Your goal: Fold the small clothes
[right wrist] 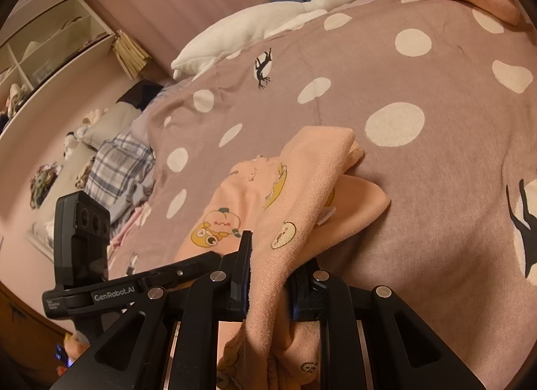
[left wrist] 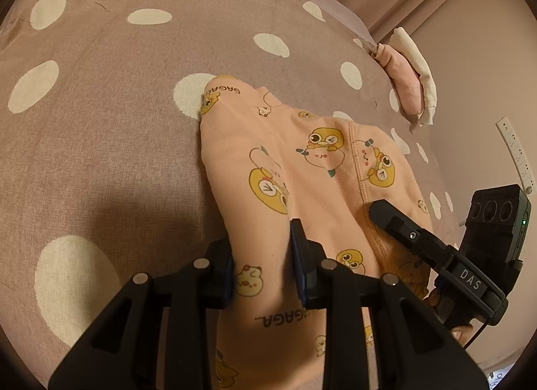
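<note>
**Both grippers hold the near end; the rest stretches away from you**

The little peach top [left wrist: 302, 162] with the yellow duck pictures lies on the bed [left wrist: 100, 105], on the brown cover with white dots. Its near end is lifted up off the cover. Its far end rests flat. So its long side runs straight away from you, from your hands out toward the middle of the bed.

Your left hand-held gripper [left wrist: 265, 256] is pinched on the near edge of the top. The cloth passes between its two fingers, which sit fairly close together. Your right hand-held gripper [right wrist: 268, 276] is pinched on the same near end, just beside the left one. A thick bunch of cloth fills the gap between its fingers. In the right wrist view the cloth is already doubled over near the far end [right wrist: 322, 155], so part of the folding looks done.

Both hands are about equally close to the top. The free end lies ahead of both. I think the next move is to carry the near end forward, over the flat part, toward that far end. Keep both hands level so the edge does not twist.

A white toy goose [right wrist: 268, 21] and some folded pink clothes [left wrist: 406, 81] lie well apart from it, out of the way.
</note>
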`<state>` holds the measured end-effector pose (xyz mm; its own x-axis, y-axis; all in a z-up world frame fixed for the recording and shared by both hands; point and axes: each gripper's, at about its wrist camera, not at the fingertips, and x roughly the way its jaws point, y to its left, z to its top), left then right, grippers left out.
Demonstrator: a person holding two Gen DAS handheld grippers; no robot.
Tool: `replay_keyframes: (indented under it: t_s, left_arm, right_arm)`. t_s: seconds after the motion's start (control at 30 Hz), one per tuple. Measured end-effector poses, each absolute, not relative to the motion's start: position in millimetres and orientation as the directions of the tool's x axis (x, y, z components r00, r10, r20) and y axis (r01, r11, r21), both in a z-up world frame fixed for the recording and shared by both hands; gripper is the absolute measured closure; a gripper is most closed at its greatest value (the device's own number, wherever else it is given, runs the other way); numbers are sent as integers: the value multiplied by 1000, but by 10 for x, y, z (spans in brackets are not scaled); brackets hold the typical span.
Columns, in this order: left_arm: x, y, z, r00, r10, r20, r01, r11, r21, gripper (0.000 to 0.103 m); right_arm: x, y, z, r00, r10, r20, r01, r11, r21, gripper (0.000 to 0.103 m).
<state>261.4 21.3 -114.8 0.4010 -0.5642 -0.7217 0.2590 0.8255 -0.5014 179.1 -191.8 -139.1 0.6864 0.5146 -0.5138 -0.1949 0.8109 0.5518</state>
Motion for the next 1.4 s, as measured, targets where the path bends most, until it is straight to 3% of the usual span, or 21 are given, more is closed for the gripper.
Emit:
replay_keyframes:
  t_s: [0.77, 1.4]
  left_arm:
    - [2599, 192, -1174, 410, -542, -734, 253, 840, -479, 71]
    - [2614, 235, -1172, 418, -510, -752, 244, 860, -448, 60]
  right_arm:
    - [1795, -2019, -1474, 676, 519, -523, -161, 797, 582, 84]
    - [1796, -2076, -1525, 674, 505, -539, -125, 798, 590, 84]
